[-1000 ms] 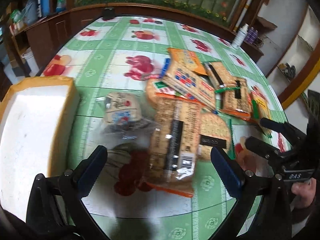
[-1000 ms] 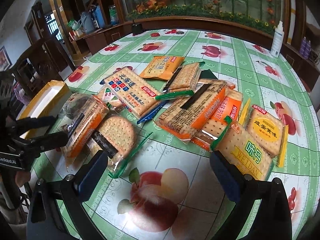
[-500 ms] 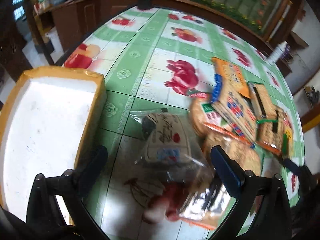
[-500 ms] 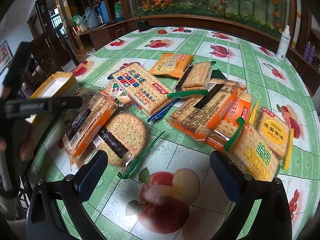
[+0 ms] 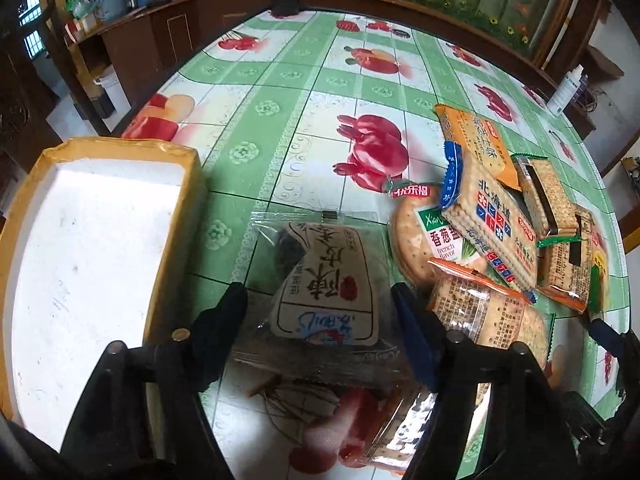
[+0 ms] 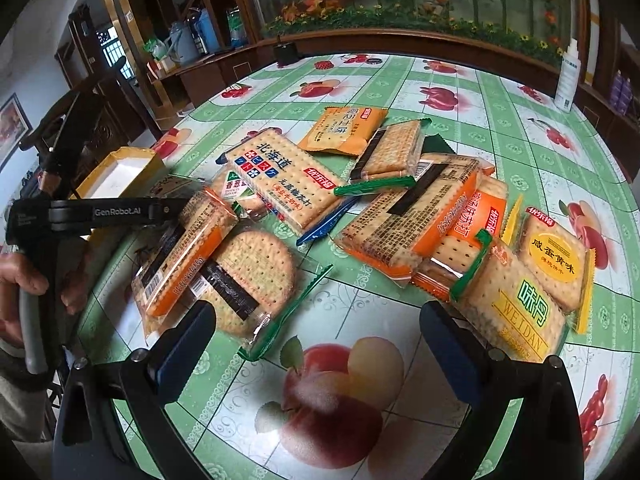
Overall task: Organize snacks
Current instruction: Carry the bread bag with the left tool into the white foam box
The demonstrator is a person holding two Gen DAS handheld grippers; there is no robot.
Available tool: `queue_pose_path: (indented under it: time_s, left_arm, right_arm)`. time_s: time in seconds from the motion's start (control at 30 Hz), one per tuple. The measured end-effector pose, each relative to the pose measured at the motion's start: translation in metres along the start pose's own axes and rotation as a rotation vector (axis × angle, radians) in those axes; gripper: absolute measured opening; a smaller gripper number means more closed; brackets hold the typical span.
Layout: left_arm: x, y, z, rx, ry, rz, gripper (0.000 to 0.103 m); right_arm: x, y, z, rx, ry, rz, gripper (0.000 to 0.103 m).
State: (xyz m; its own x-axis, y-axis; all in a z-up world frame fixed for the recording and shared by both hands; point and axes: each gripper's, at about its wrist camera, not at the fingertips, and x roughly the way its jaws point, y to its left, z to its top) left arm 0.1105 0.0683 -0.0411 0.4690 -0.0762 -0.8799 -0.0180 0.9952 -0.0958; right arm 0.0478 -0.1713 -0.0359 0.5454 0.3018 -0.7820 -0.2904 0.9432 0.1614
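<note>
A clear-wrapped snack packet with a white label (image 5: 324, 280) lies on the green fruit-print tablecloth (image 5: 280, 92), just right of a yellow-walled box with a white floor (image 5: 120, 148). My left gripper (image 5: 320, 320) points down over this packet. Its jaws are closing, one on each side of the packet, and I see no squeeze on the wrapper. A pile of cracker packets (image 5: 488, 216) lies to the right. In the right wrist view my right gripper (image 6: 320, 340) hangs open over a printed apple, with nothing between its fingers; cracker packets (image 6: 288, 176) spread beyond it.
A white spray bottle (image 6: 567, 80) stands at the far right table edge, a small black object (image 6: 286, 54) at the far edge. Dark wooden cabinets ring the round table. A person's hand (image 6: 24, 276) holds the left gripper's handle at the left edge.
My left gripper has swung left from above the orange cracker packet to the clear-wrapped packet beside the box, and its jaws have narrowed. The right gripper has stayed put.
</note>
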Motion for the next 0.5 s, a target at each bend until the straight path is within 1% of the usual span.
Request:
queue_pose_path:
  time_s: [0.07, 0.23, 0.4, 0.5]
  left_arm:
    - [-0.005, 0.0, -0.006, 0.002, -0.015, 0.0, 0.069]
    - [-0.023, 0.002, -0.018, -0.001, -0.054, -0.012, 0.068]
    - [-0.046, 0.005, -0.025, -0.004, -0.095, -0.047, 0.067]
    - [-0.062, 0.011, -0.026, -0.001, -0.122, -0.051, 0.067]
  right_arm:
    - [-0.001, 0.001, 0.0, 0.0, -0.001, 0.003, 0.102]
    - [0.0, 0.004, 0.0, 0.001, 0.002, -0.003, 0.102]
    - [-0.002, 0.013, 0.002, -0.003, -0.003, -0.003, 0.102]
    - [-0.004, 0.021, 0.004, -0.008, -0.006, 0.011, 0.102]
